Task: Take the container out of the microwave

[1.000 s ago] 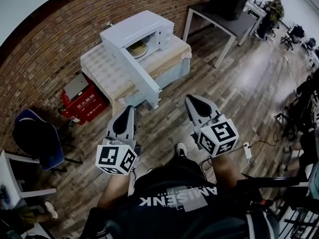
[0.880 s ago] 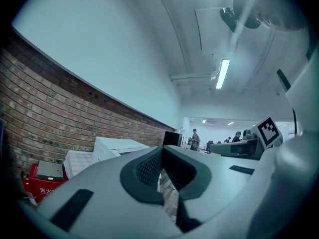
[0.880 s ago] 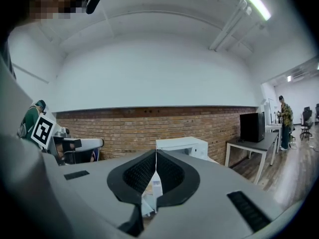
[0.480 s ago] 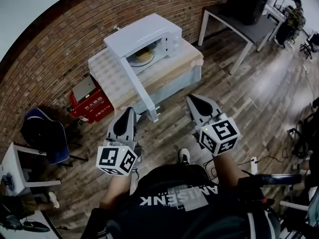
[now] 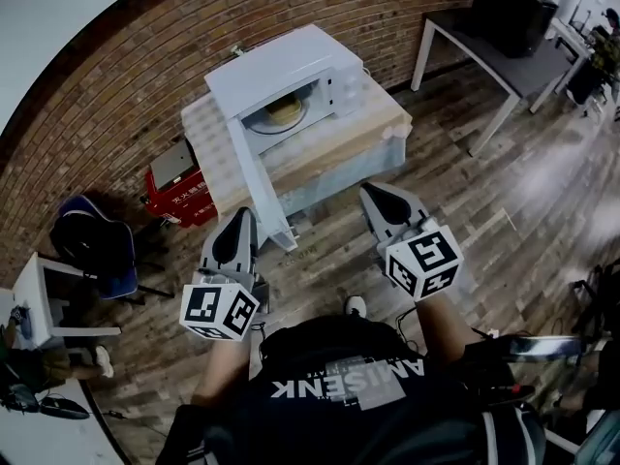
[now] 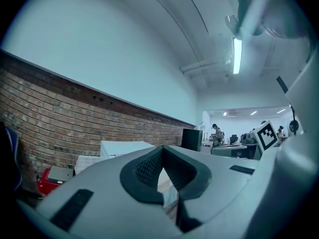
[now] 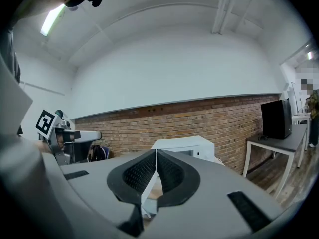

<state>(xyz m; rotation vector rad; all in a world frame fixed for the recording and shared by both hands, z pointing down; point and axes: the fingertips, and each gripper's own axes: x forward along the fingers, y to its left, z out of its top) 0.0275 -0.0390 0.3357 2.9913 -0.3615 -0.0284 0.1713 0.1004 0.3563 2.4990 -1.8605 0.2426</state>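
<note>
A white microwave (image 5: 291,66) stands on a low cloth-covered table (image 5: 373,129) against the brick wall, its door (image 5: 257,177) swung wide open towards me. Inside it sits a round tan container (image 5: 284,112) on the turntable. My left gripper (image 5: 242,214) and right gripper (image 5: 371,192) are held out side by side over the wooden floor, well short of the table, both shut and empty. The microwave (image 6: 122,147) shows just beyond the closed left gripper (image 6: 162,148) in the left gripper view. It also shows as the microwave (image 7: 187,146) behind the closed right gripper (image 7: 155,152).
A red box (image 5: 179,192) lies on the floor left of the table, with a blue chair (image 5: 92,245) and a white desk (image 5: 39,303) further left. A dark table (image 5: 504,51) with a black box stands at the upper right.
Both grippers have been carried forward towards the microwave, which now lies nearer and more central in the head view. Both have stayed shut and empty.
</note>
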